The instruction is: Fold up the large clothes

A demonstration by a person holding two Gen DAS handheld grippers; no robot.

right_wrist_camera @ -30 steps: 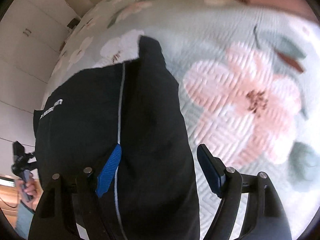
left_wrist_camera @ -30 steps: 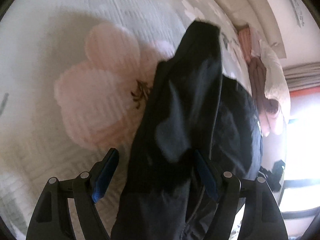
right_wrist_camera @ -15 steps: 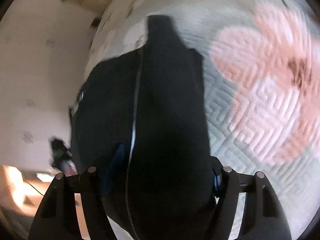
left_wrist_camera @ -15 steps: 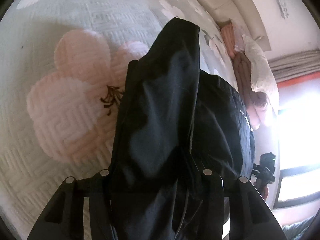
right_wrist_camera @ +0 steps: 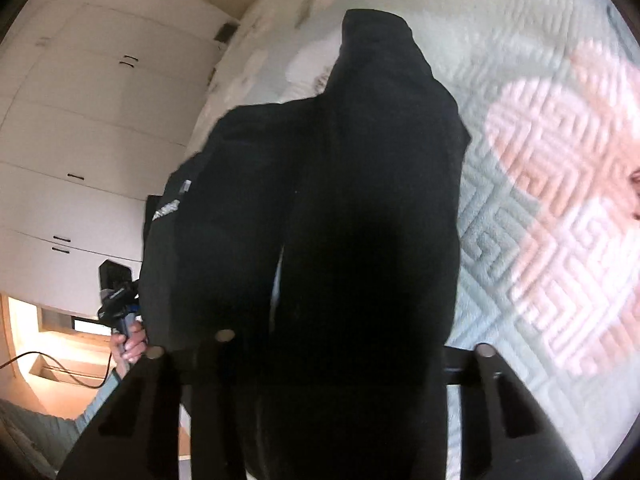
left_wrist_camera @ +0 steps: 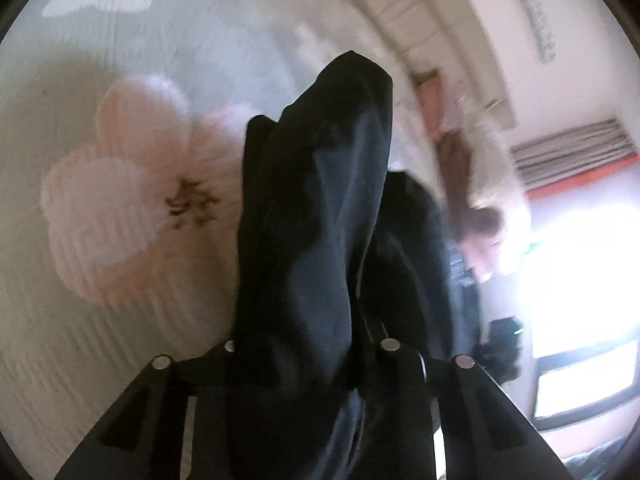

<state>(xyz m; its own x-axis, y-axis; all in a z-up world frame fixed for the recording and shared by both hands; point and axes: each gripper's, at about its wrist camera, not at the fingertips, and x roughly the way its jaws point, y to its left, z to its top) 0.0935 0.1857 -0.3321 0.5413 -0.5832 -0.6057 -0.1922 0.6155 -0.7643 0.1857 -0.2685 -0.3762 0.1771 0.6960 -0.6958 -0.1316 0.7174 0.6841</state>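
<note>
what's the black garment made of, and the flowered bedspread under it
Black garment: looks like thin, smooth woven synthetic, perhaps nylon or polyester; a faint bluish sheen on soft folds suggests it. Flowered bedspread: seems a matte quilted or embossed textile; raised geometric ridges run through the pink flower.

Quilted floral bedspread (left_wrist_camera: 100, 320) (pink blossoms); black garment (left_wrist_camera: 320, 208) on it

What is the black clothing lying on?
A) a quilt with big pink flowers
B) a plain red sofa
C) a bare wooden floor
A: the black clothing lies across a pale quilt with a big pink flower beside it; the right wrist view shows the same quilt.
</note>
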